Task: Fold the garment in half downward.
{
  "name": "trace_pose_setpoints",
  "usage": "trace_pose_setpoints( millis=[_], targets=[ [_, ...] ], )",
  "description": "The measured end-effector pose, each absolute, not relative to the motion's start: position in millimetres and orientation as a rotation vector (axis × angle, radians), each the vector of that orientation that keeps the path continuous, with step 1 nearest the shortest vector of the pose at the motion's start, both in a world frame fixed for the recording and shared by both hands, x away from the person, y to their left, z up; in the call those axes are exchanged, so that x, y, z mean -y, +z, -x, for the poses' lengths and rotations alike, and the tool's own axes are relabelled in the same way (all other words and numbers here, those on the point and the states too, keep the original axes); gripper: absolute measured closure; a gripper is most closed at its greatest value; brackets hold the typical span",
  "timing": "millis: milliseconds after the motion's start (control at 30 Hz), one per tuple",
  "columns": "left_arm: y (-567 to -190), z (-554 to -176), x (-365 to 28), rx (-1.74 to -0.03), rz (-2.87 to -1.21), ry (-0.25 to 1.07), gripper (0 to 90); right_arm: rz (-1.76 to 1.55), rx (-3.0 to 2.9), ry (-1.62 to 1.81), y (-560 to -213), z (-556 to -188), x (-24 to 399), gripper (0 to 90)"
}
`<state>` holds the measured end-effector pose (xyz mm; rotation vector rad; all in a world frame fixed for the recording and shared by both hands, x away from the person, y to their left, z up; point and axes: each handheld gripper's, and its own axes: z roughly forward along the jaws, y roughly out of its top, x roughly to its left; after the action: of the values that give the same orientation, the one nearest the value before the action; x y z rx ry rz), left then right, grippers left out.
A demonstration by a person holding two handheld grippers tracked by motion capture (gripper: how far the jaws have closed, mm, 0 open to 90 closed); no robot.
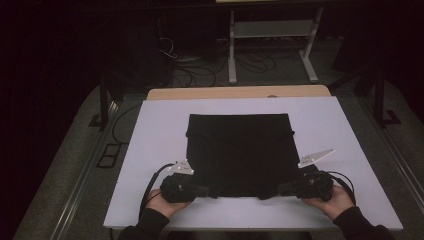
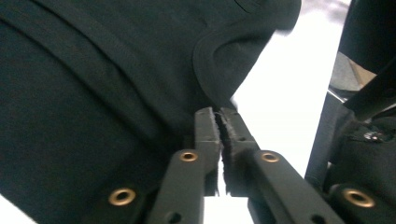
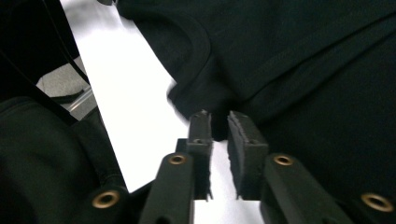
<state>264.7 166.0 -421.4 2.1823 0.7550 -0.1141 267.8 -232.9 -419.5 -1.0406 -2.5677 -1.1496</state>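
Black fabric, a folded garment [image 1: 241, 152], is lying flat in the middle of a white board [image 1: 150, 150] that is covering a wooden table [image 1: 210, 92]. A person is sitting at the near edge, holding a two-jaw gripper in each hand.

At the garment's near left corner, the left gripper [image 1: 212, 191] is pointing inward along the board. Seen along its own jaws, the left gripper [image 2: 220, 116] is showing only a thin slit between the pads, its tips sitting right at the hem of the cloth; whether the pads are pinching the fabric is too dark to tell.

At the near right corner, the right gripper [image 1: 267, 192] is mirroring it. In its own view, the right gripper [image 3: 219, 116] is standing slightly spread, a clear gap showing between the two pads, with the garment's rounded edge lying just beyond the tips and nothing gripped.

Both hands are resting low on the board, well apart from each other.
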Motion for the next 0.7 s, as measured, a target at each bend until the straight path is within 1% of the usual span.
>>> trace_pose_setpoints(
  millis=[67,200,300,433,467,500,533,633,700],
  targets=[
    [-422.1,-264.6,-166.4,-0.753,-2.185,-0.122,78.5,1.037,2.576,-1.142,-419.9,-267.0,232.4,71.5],
    [-422.3,-264.8,-166.7,-0.754,-2.186,-0.116,65.0,1.039,2.606,-1.139,-419.2,-265.7,231.1,63.7],
    [-421.1,-264.4,-167.2,-0.772,-2.173,-0.092,55.9,1.051,2.631,-1.163,-416.6,-264.1,230.2,55.5],
    [-416.7,-262.8,-169.7,-0.780,-2.153,-0.038,42.4,1.069,2.659,-1.210,-413.1,-262.9,230.0,36.8],
    [-415.5,-262.4,-170.7,-0.783,-2.145,-0.030,40.8,1.078,2.657,-1.213,-413.0,-263.2,229.7,29.9],
    [-414.9,-262.1,-171.8,-0.778,-2.134,-0.031,37.4,1.087,2.649,-1.209,-414.0,-264.6,229.2,20.3],
    [-414.1,-261.7,-172.7,-0.779,-2.125,-0.024,34.0,1.102,2.634,-1.192,-415.3,-266.3,228.7,15.8],
    [-411.6,-260.5,-174.8,-0.785,-2.101,0.002,23.3,1.121,2.645,-1.179,-416.7,-267.8,227.0,9.2],
    [-411.1,-260.9,-175.8,-0.794,-2.096,0.016,14.5,1.124,2.656,-1.192,-414.6,-267.5,226.2,0.0]
  ],
)
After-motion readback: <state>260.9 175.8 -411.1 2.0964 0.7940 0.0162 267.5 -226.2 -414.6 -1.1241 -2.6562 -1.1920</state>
